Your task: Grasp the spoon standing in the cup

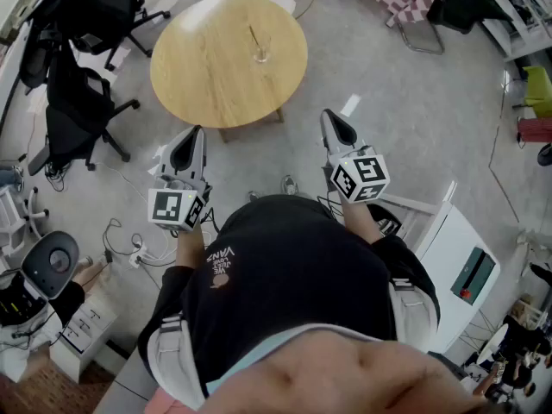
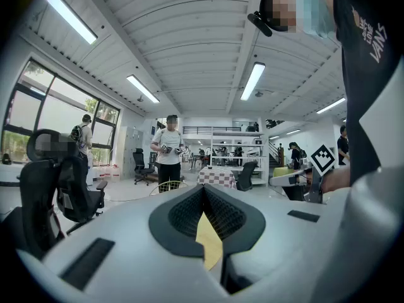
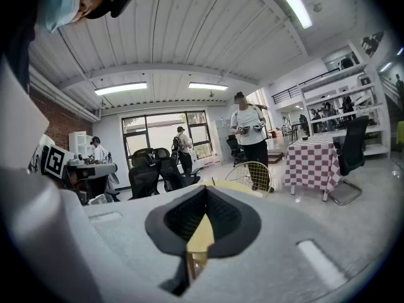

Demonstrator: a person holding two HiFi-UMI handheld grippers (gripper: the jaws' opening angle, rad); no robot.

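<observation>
The grey floor of an open office spreads under you, with black office chairs point(image 1: 79, 102) at your left and a round wooden tabletop point(image 1: 198, 72) ahead, well apart from where you stand. Toward its far right part stands the clear cup point(image 1: 261, 53). The spoon point(image 1: 254, 34) stands in it, its handle leaning up and slightly left. Nothing else shows on the wood.

As I judge it, you are at the very start: this is the approach, and the grasp is not yet begun. You hold both grippers near your body, pointed toward the tabletop and short of its near edge.

The next move calls for stepping in and picking one gripper; the right looks the handier, being on the cup's side. You then need to spread its jaws and bring them to either side of the handle above the cup's rim. Close gently, since the light cup could tip.

The left gripper point(image 1: 197, 134) has its jaws pressed together at the tips and holds nothing. Only a sliver of the yellow tabletop shows through the slot lower down. The right gripper point(image 1: 331, 117) is the same: its jaws meet, are empty, and touch nothing.
</observation>
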